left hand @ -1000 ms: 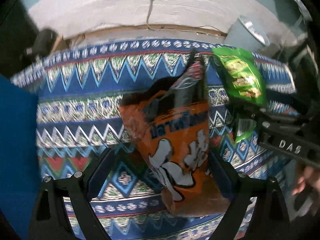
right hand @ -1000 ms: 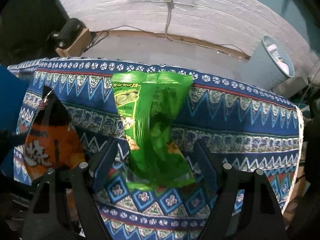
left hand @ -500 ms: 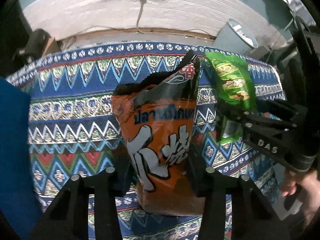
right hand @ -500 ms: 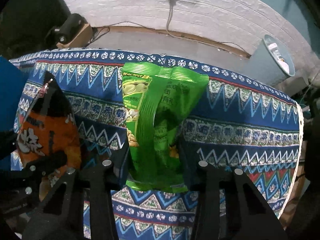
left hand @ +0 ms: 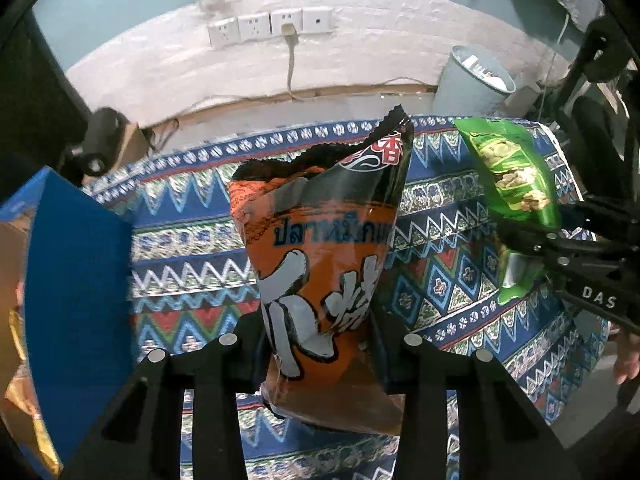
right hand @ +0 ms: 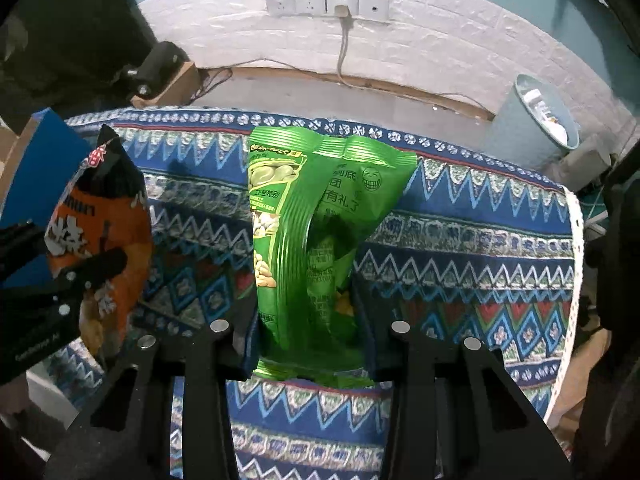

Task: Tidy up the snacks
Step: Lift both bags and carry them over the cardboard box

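Your left gripper (left hand: 318,344) is clamped on the lower part of the orange bag (left hand: 324,256), which stands upright above the table (left hand: 192,216). Your right gripper (right hand: 306,336) pinches the base of the green bag (right hand: 312,216), also upright and off the cloth. The two bags hang side by side, apart. A blue box (left hand: 76,280) stands close on the left of the orange bag. Past the table's far edge lie bare floor, a wall with sockets (right hand: 326,2), and a bin (right hand: 532,120) at right.
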Demonstrator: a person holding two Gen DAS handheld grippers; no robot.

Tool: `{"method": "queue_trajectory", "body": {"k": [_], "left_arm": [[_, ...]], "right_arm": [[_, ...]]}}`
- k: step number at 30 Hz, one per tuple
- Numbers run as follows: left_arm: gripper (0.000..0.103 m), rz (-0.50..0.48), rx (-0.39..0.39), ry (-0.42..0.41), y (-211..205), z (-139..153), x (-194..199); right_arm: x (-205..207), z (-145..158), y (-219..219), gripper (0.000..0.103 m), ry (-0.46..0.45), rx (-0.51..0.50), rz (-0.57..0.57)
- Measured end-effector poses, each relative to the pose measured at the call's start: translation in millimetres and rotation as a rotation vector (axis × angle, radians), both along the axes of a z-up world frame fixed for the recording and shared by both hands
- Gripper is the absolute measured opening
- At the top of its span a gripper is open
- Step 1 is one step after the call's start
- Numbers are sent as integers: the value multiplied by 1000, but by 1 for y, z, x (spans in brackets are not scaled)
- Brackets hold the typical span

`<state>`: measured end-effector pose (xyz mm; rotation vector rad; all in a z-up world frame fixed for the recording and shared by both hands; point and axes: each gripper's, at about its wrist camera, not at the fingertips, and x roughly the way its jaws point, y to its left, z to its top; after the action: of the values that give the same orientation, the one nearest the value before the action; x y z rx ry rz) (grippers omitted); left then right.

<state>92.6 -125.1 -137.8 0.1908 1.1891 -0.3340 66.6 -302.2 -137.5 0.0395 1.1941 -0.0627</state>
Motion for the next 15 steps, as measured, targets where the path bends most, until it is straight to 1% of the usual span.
{"method": "queue_trajectory", "body": {"k": [6,9,15], "left_arm": [[41,-27,33,-76,8,22,-16],[41,-30,34,-104,15,33,-26],[41,-3,33,-152,29,58,-36]], "right_arm": [[-15,22,10,38,-31,0,11],[-21,31,14,38,-44,-5,18],[-33,56,33,38,-82,-9,50]]}}
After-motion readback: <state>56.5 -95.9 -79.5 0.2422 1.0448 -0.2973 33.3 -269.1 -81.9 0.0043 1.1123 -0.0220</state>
